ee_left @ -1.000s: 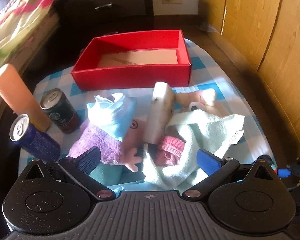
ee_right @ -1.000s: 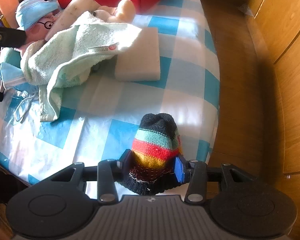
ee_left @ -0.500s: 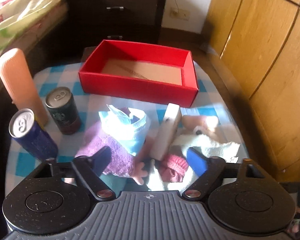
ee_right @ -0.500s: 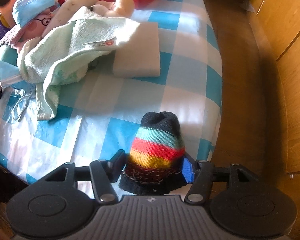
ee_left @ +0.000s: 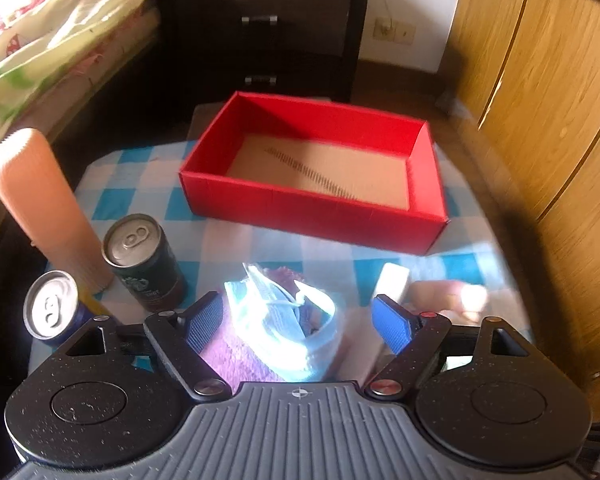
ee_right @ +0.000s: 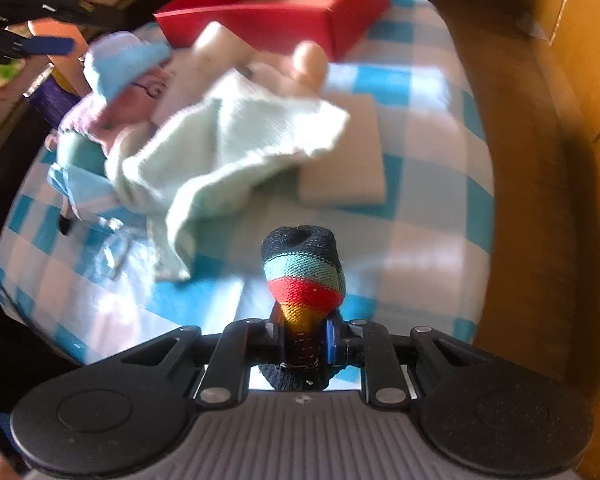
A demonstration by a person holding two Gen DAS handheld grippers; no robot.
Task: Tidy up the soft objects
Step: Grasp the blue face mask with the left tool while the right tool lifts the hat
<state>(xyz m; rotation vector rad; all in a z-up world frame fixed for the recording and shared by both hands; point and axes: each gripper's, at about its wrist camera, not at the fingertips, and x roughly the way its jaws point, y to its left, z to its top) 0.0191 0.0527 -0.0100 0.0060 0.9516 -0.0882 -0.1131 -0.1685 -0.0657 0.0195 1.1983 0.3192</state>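
In the right wrist view my right gripper is shut on a striped knit hat, squeezed narrow and held above the checked tablecloth. Beyond it lie a pale green towel, a white foam pad and a doll in a blue hat. In the left wrist view my left gripper stands open over the doll's blue hat, which sits between the fingers without being pressed. A purple cloth lies under it. The red box stands behind with only its cardboard floor showing inside.
Two drink cans and an orange cylinder stand at the table's left. A dark dresser is behind the box, wooden wardrobe doors on the right, a bed on the left. The table edge is close to the right gripper.
My right gripper closed hard on the striped hat and lifted it a little. My left gripper shifted across the pile, and the doll's blue hat is now between its fingers.
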